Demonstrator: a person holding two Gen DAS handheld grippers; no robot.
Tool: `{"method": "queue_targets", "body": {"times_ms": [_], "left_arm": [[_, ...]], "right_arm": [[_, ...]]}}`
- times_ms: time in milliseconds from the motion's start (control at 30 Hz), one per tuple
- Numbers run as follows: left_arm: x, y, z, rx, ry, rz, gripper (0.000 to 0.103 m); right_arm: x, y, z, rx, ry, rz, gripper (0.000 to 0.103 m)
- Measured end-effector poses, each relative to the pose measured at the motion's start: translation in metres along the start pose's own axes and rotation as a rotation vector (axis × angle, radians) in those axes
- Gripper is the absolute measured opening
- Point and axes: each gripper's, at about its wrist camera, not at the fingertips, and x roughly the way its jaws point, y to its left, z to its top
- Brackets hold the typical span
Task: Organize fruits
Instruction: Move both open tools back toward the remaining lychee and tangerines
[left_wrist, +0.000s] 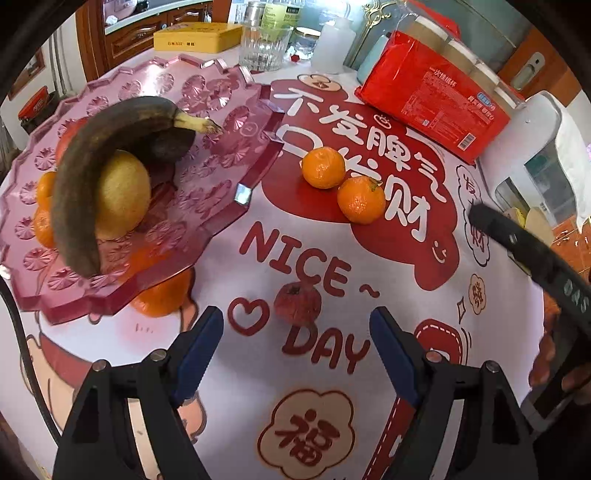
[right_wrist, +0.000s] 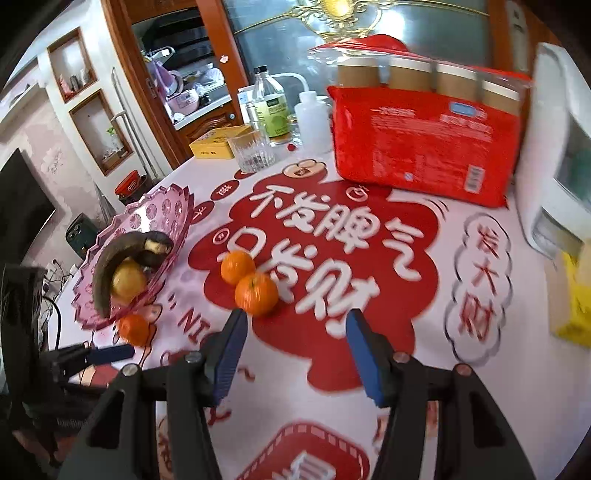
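left gripper (left_wrist: 297, 325) agape, right gripper (right_wrist: 297, 325) — jaws parted, empty

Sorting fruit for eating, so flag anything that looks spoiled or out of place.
The banana in the pink fruit tray is almost wholly dark brown, clearly overripe. A small red fruit on the tablecloth looks wrinkled. One orange sits tucked under the tray's edge.

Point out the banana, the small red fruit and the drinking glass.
banana (left_wrist: 74, 192): left wrist view, mid-body.
small red fruit (left_wrist: 297, 303): left wrist view, centre.
drinking glass (right_wrist: 253, 153): right wrist view, side wall.
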Motion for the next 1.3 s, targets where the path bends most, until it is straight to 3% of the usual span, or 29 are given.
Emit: {"method": "queue_targets", "body": {"times_ms": [467,767,933,1100,1300], "left_arm": [[0.027,-0.007,0.001,-0.002,0.025,-0.003,0.065],[0.033,-0.004,0.004,-0.023,-0.002,-0.03,0.047],[0.033,-0.002,0.008,-0.018,-0.012,-0.037,0.032],[0.034,-0.001,0.01,-0.01,-0.01,-0.049,0.031],[0.033,0.0,0.009,-0.006,-0.006,-0.056,0.03]], "right_arm": [[0.066,0.025,0.004,-0.081,0.034,0.086,0.056],[0.084,0.032,-0.003,-0.097,0.034,0.102,0.056],[0.095,0.033,-0.004,-0.097,0.044,0.101,0.056],[0.101,0.037,-0.005,-0.109,0.048,0.093,0.055],[0.102,0.038,-0.006,-0.102,0.04,0.073,0.046]]}}
